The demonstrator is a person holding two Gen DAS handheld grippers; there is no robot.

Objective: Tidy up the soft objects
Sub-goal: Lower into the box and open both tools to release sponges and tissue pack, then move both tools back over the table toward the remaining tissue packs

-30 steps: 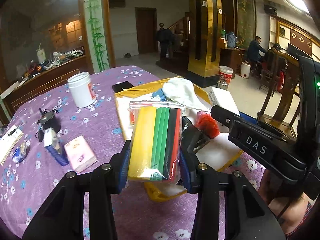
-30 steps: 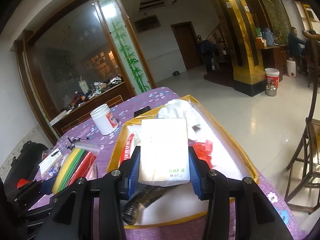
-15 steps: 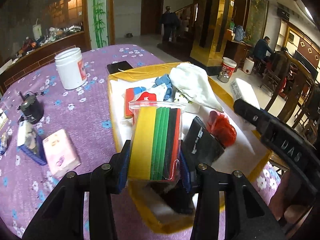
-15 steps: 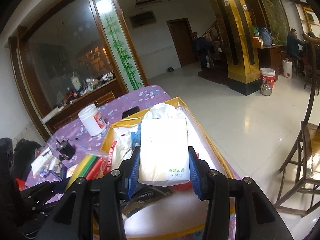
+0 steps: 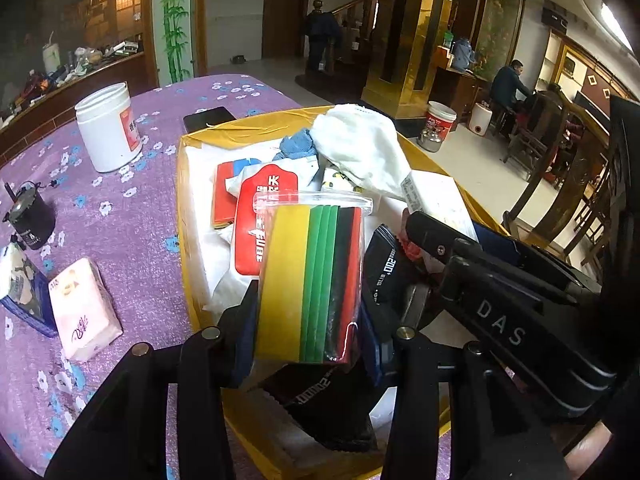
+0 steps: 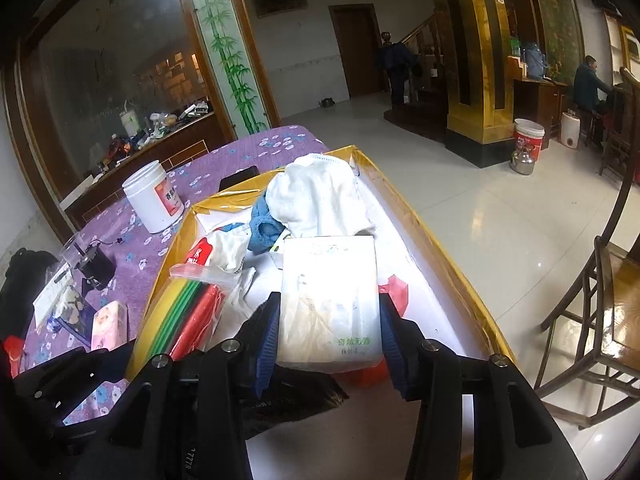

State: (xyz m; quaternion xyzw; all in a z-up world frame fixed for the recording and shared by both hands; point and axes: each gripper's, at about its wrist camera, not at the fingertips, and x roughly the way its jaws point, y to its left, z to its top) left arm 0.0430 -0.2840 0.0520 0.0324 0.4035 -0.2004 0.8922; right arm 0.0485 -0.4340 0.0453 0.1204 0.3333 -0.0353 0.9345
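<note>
Purple flowered table (image 5: pixel 132 216) w/ a gold-rimmed tray (image 5: pixel 182 216) of soft goods. Our left hand-held gripper (image 5: pixel 308 332) pinches a clear zip bag of coloured foam sheets (image 5: pixel 310 280) above the tray's near end; the right hand-held gripper (image 6: pixel 326 334) pinches a white tissue pack (image 6: pixel 330 300) over the tray's middle. Both jaws have just eased wider, items between them. We'd lower each onto bare tray floor beside the black pouch (image 5: pixel 320 404), then let go fully. Bag is slick, flat; tissue pack squashy, crinkly; white cloth (image 6: pixel 320 200) limp at the far end.
</note>
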